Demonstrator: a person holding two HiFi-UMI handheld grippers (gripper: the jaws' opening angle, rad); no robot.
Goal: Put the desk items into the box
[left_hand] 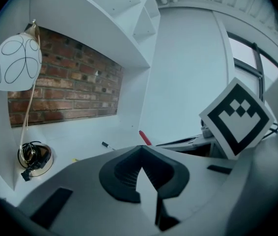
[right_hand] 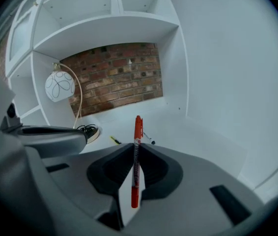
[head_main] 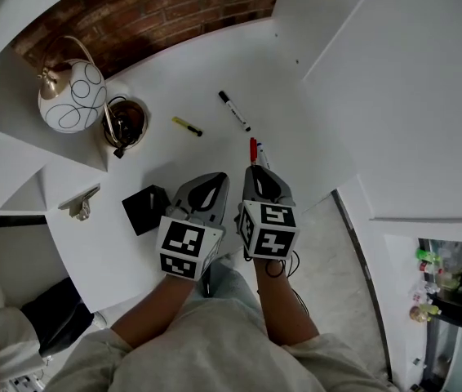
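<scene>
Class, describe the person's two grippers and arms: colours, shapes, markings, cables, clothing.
Both the left gripper and right gripper have grey, tapering bodies with black ribbed pads inside the jaws. Each carries a white cube printed with black square markers. A thin black cable loops beneath the right one. The person wears a pale beige top, sleeves pushed up.
</scene>
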